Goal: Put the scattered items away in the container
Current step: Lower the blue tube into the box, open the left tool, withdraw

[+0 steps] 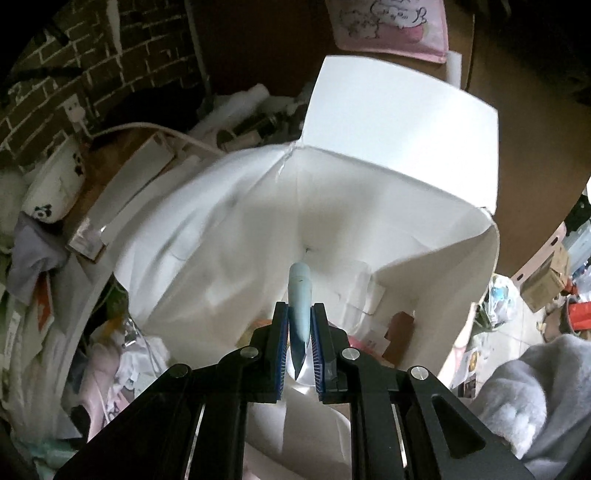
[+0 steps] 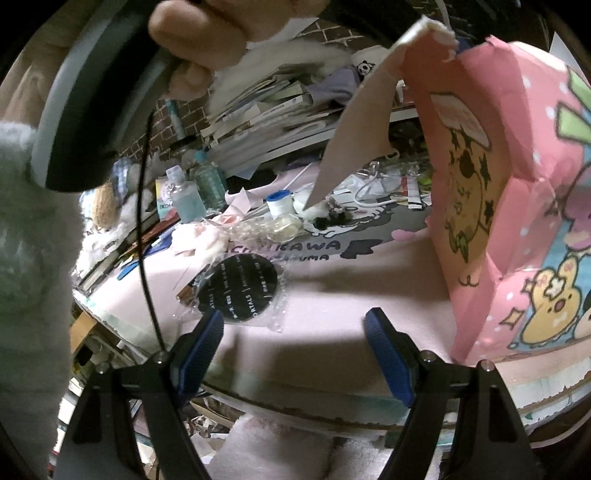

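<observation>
In the left wrist view, my left gripper [image 1: 299, 310] is shut on a pale blue tube-shaped item [image 1: 300, 291]. The item points into the open white inside of a box [image 1: 229, 236], whose flap [image 1: 402, 122] stands up behind. The right wrist view shows this box from outside, pink with cartoon prints [image 2: 517, 206], standing on a pink mat [image 2: 369, 295]. My right gripper [image 2: 293, 321] is open and empty above the mat's near edge, left of the box. Scattered on the mat are a black disc in clear wrap [image 2: 243, 288] and a small blue-lidded jar [image 2: 279, 203].
Clear bottles [image 2: 186, 195], stacked papers [image 2: 266, 110] and cables [image 2: 373, 192] crowd the far side of the table. A hand [image 2: 207, 33] grips a dark handle at top left, with a cord [image 2: 146, 240] hanging down. A fuzzy sleeve [image 2: 33, 258] fills the left.
</observation>
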Demonstrator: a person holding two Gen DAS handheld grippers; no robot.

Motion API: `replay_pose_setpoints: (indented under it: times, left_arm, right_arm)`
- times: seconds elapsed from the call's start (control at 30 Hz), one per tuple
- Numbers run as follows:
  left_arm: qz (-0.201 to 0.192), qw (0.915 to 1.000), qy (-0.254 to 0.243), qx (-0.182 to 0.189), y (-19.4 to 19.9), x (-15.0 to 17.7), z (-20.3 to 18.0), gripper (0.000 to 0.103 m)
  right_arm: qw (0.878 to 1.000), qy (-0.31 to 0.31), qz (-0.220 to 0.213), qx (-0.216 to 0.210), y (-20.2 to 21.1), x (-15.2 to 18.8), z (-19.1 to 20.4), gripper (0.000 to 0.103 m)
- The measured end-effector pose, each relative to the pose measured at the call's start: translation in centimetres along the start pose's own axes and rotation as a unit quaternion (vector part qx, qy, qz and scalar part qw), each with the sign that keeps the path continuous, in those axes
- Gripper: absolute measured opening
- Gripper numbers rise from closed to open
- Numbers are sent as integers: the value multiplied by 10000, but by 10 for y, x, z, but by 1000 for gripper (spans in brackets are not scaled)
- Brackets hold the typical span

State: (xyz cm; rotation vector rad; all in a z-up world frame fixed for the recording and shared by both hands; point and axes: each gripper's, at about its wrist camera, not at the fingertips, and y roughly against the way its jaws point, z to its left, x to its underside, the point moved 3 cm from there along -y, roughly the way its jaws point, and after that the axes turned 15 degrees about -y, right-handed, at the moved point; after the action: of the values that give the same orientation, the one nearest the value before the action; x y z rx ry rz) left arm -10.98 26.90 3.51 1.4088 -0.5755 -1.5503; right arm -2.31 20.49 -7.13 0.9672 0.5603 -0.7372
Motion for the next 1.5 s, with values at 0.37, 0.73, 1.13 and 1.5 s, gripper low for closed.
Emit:
replay_pose_setpoints:
  times: [0.37, 0.73, 1.13, 1.5]
  left_arm:
    - [202, 9997, -120, -49, -5, 2, 0, 8]
    - [-306, 9991, 71, -289, 19, 7, 14, 73]
    - [-1372, 9700, 831, -1828, 94, 45, 18, 88]
    - [-2051, 8444, 2857, -4040, 168, 168, 31, 94]
  right_arm:
    - [10000, -32, -40, 25, 2, 0, -1, 77]
    - [10000, -30, -47, 49, 2, 0, -1, 77]
    - [9999, 88, -54, 124, -1, 1, 6, 77]
    - [9991, 371, -27, 181, -13, 8, 24, 77]
